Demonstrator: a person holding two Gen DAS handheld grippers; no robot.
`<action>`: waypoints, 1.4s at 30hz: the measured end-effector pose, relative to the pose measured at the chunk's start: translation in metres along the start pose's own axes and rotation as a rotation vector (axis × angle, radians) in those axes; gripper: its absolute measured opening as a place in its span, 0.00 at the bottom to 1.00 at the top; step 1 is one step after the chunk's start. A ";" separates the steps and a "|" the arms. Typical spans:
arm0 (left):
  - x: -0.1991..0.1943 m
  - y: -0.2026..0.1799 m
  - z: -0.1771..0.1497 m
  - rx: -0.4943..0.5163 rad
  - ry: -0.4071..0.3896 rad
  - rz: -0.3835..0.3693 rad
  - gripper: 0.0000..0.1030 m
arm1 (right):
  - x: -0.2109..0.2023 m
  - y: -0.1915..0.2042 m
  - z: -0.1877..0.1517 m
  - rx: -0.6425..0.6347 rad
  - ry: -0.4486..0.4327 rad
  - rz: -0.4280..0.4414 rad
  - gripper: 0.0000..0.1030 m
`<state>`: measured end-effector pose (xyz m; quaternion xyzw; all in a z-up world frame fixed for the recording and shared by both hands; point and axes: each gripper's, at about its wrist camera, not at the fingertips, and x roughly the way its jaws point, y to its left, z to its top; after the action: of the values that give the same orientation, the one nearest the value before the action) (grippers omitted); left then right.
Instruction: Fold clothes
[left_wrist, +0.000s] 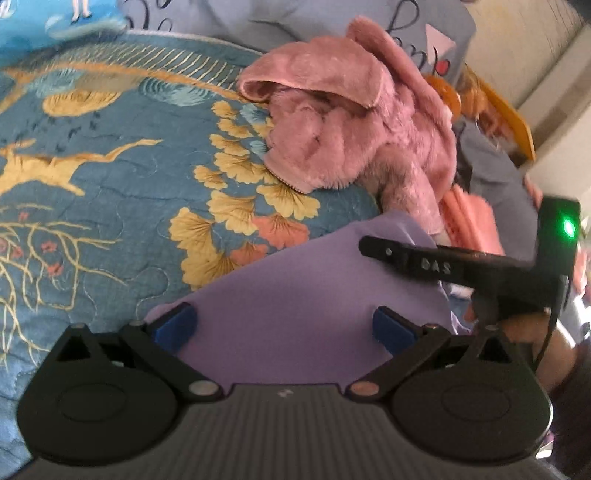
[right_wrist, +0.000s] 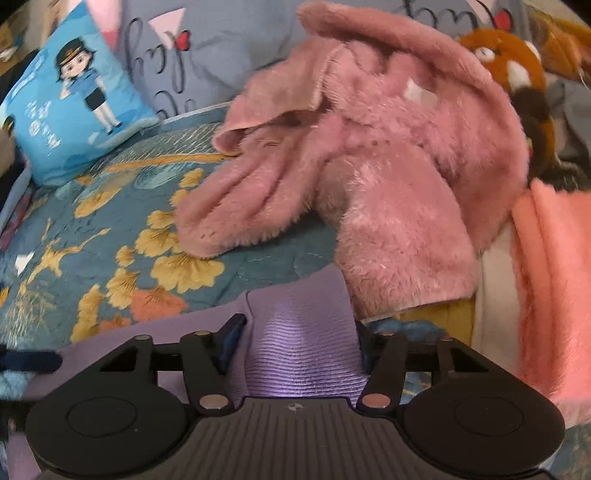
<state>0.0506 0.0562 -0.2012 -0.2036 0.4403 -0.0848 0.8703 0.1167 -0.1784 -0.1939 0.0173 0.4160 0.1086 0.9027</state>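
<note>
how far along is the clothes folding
Early. Nothing looks folded yet. In hand: the purple garment, with the left claw open over it and the right claw around its ribbed part. Left: the pink fluffy jacket is crumpled on the bedspread.

A blue quilted bedspread (right_wrist: 92, 229) with yellow ginkgo leaves covers the bed. At the far left a bright blue cartoon cushion (right_wrist: 70, 99) leans against a grey-blue pillow (right_wrist: 221, 55) with script lettering. Far right sits an orange plush toy (right_wrist: 506, 59).
</note>
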 end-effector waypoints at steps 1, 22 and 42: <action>-0.001 0.000 -0.001 0.005 0.000 -0.004 1.00 | 0.000 0.000 0.001 0.009 0.007 0.000 0.61; -0.098 -0.028 -0.082 -0.148 0.025 -0.361 1.00 | -0.146 -0.066 -0.113 0.353 -0.137 0.165 0.82; -0.082 0.021 -0.140 -0.566 0.130 -0.318 1.00 | -0.107 -0.093 -0.177 0.963 -0.132 0.294 0.30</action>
<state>-0.1109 0.0627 -0.2245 -0.4976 0.4639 -0.1069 0.7251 -0.0678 -0.3020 -0.2406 0.4969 0.3539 0.0291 0.7918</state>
